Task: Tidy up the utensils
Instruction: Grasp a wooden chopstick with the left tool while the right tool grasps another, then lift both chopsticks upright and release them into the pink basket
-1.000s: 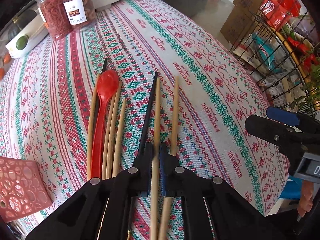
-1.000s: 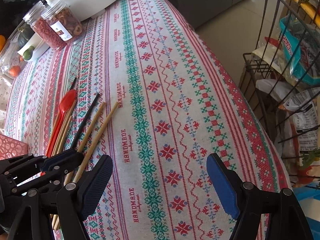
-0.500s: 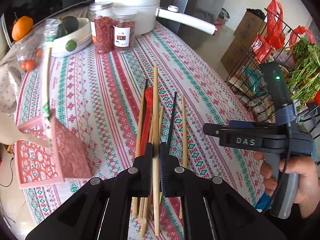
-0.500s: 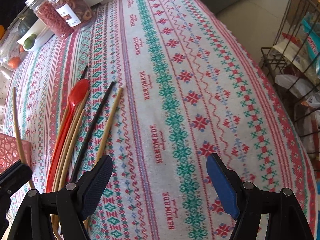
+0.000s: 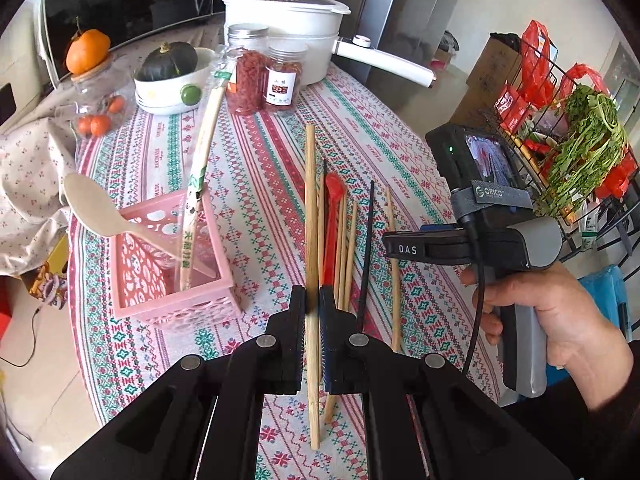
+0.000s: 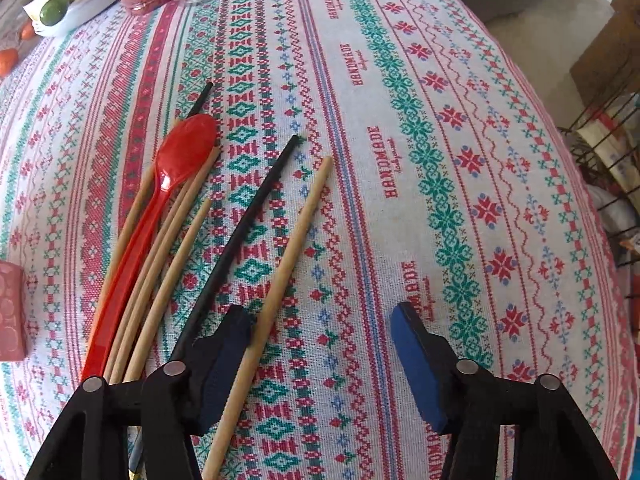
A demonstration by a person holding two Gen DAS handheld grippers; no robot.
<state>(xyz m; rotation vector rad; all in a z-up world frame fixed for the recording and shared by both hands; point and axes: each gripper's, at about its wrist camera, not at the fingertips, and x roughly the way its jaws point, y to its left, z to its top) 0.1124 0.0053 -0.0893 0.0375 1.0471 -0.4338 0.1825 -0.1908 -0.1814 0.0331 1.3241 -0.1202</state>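
My left gripper [image 5: 311, 312] is shut on a wooden chopstick [image 5: 310, 216] and holds it up above the table. Below it lie a red spoon [image 5: 331, 232], several wooden chopsticks [image 5: 345, 248] and a black chopstick [image 5: 366, 256]. A pink basket [image 5: 168, 280] at the left holds a pale spoon [image 5: 96, 212] and a wrapped chopstick pair [image 5: 196, 184]. My right gripper [image 6: 324, 344] is open, low over the cloth, with one wooden chopstick [image 6: 280, 272] between its fingers. The red spoon [image 6: 160, 208] and black chopstick [image 6: 244, 236] lie to its left.
At the back stand two jars [image 5: 264, 72], a white pot [image 5: 288, 28], a bowl with a squash [image 5: 168, 76] and an orange [image 5: 87, 50]. A wire rack [image 5: 568, 132] with bags and greens stands beyond the table's right edge. The patterned tablecloth [image 6: 440, 160] covers the table.
My left gripper has lifted the wooden chopstick off the table and risen. My right gripper has moved down and left, so a wooden chopstick now lies between its open fingers.
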